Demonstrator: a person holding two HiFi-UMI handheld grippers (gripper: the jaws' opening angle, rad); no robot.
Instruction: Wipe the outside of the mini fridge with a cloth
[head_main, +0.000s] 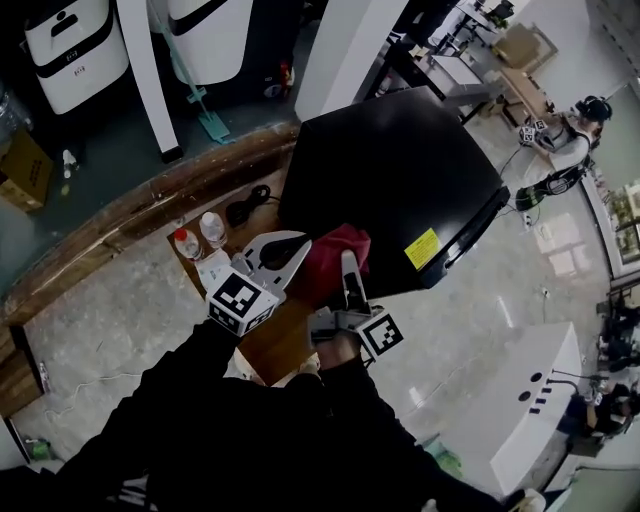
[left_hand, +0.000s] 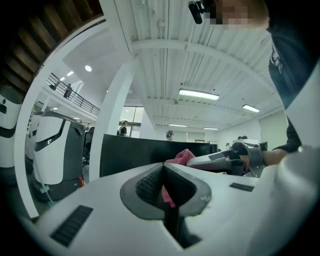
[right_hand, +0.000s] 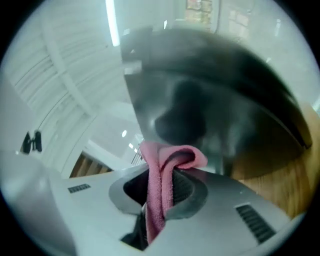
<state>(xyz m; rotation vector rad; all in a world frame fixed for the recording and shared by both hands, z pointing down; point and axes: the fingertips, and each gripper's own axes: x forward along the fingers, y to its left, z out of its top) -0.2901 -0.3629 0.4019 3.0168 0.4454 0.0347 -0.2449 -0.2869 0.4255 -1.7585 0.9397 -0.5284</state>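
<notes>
The black mini fridge (head_main: 400, 170) stands just ahead of both grippers, its near side towards me. The pink cloth (head_main: 330, 262) bunches against that side, between the two tips. My right gripper (right_hand: 161, 192) is clamped on a thick fold, for pressing and rubbing. My left gripper (left_hand: 164, 186) pinches a thin edge, probably to keep it taut.

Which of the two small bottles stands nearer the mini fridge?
The plain pale bottle; the other bottle, with red on it, stands farther from the mini fridge.
</notes>
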